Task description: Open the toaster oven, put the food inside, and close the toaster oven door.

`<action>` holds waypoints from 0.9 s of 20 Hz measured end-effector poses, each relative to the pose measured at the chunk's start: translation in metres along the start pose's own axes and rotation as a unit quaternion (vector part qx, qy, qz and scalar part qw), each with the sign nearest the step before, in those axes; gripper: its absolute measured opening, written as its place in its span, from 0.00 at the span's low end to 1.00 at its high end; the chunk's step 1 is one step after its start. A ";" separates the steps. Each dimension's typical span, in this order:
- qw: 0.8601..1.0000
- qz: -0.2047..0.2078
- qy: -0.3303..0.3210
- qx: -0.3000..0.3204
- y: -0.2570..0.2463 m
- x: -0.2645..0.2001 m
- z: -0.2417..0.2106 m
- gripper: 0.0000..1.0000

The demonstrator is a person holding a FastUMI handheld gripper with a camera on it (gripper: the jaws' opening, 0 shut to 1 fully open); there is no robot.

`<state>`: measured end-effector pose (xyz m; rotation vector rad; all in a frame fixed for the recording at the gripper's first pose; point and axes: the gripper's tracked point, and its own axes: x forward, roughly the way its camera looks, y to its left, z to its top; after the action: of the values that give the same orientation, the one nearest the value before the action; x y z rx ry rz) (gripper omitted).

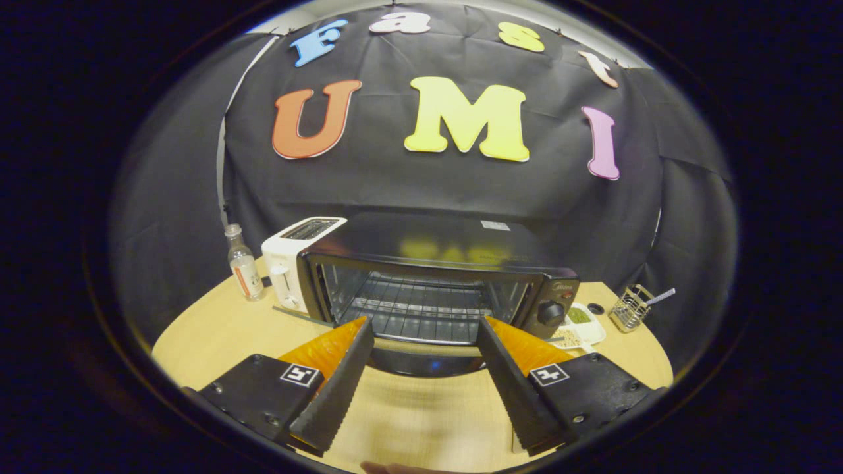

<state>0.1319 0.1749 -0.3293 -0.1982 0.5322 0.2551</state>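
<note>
The gripper point(425, 329), low in the frame, has its fingers spread wide before the open toaster oven point(428, 283) at centre, holding nothing.

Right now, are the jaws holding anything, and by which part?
Nothing is held. The gripper is open, jaws spread apart just ahead of the toaster oven, whose door hangs open.

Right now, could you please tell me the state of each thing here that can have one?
Toaster oven: door folded down open, rack bare, no food inside.
Tool: open, holding nothing, fingers either side of the lowered door.
Toaster: upright, slots look bare.
Bottle: upright, capped.
Wire holder: upright.
</note>
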 end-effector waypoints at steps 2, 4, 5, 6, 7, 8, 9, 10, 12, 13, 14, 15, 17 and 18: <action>1.000 -0.003 0.002 -0.003 0.000 -0.007 -0.012 1.00; 1.000 -0.007 0.006 -0.004 0.002 -0.015 -0.026 1.00; 1.000 -0.007 0.008 -0.007 0.003 -0.017 -0.033 1.00; 1.000 -0.008 0.008 -0.008 0.004 -0.019 -0.038 1.00; 1.000 -0.007 0.008 -0.009 0.004 -0.021 -0.044 1.00; 1.000 -0.006 0.008 -0.008 0.004 -0.023 -0.051 1.00; 1.000 -0.006 0.008 -0.003 0.004 -0.025 -0.059 1.00; 1.000 -0.006 0.006 -0.001 0.005 -0.026 -0.067 1.00; 1.000 -0.009 0.006 -0.003 0.005 -0.028 -0.085 1.00; 1.000 -0.011 0.010 -0.005 0.006 -0.029 -0.094 1.00; 1.000 -0.012 0.015 -0.004 0.007 -0.028 -0.104 1.00; 1.000 -0.013 0.023 -0.003 0.008 -0.027 -0.115 1.00; 0.998 -0.013 0.054 0.000 0.009 -0.023 -0.139 1.00; 0.997 -0.010 0.076 0.007 0.010 -0.021 -0.152 1.00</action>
<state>0.0396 0.1426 -0.4485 -0.2101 0.6828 0.2173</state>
